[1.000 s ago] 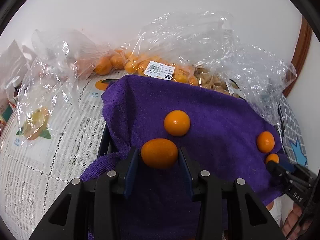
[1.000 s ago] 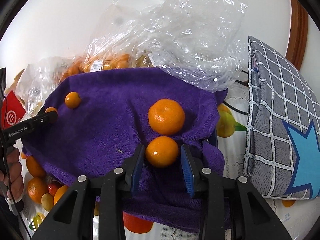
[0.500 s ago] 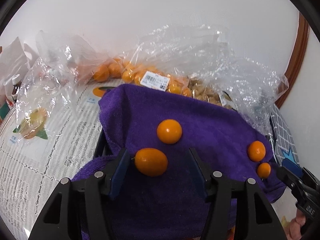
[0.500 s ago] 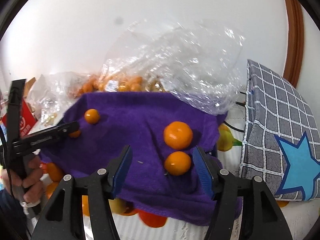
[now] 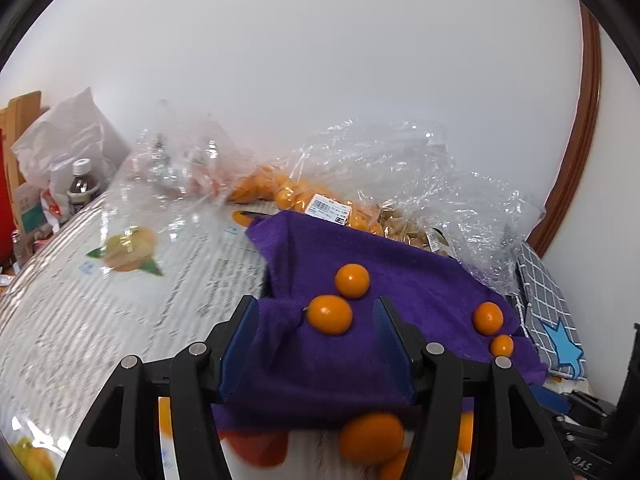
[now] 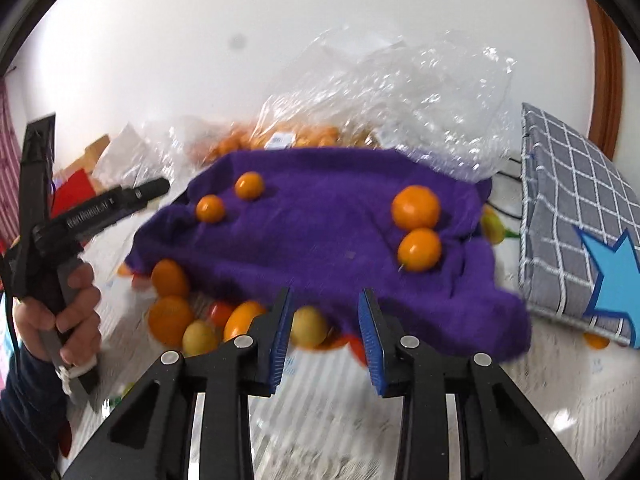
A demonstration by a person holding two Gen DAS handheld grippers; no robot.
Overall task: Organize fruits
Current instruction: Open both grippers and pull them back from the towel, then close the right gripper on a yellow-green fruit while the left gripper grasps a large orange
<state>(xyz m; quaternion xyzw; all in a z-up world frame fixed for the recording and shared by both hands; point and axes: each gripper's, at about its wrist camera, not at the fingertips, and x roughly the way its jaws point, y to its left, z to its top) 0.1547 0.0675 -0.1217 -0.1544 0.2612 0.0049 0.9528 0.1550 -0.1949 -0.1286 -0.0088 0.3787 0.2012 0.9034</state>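
Note:
A purple towel [image 5: 400,280] [image 6: 320,220] lies over a raised stand. Two small orange fruits [image 5: 330,314] [image 5: 352,280] rest on its left part, also in the right wrist view [image 6: 210,208] [image 6: 249,185]. A mandarin [image 6: 416,207] and a smaller orange fruit [image 6: 419,249] rest on its right part, also in the left wrist view [image 5: 487,318] [image 5: 501,346]. My left gripper [image 5: 316,340] is open and empty, just short of the nearest fruit. My right gripper [image 6: 324,328] is open and empty, back from the towel's front edge.
Loose oranges, yellow fruits and a tomato [image 6: 192,312] lie under the towel's front edge. Clear plastic bags of fruit [image 5: 320,200] sit behind it against the wall. A grey checked cushion [image 6: 572,220] lies at right. Bottles and boxes [image 5: 60,200] stand at far left.
Both grippers opened and let go of their fruits, which now rest on the towel. Both grippers pulled back and up from the towel.

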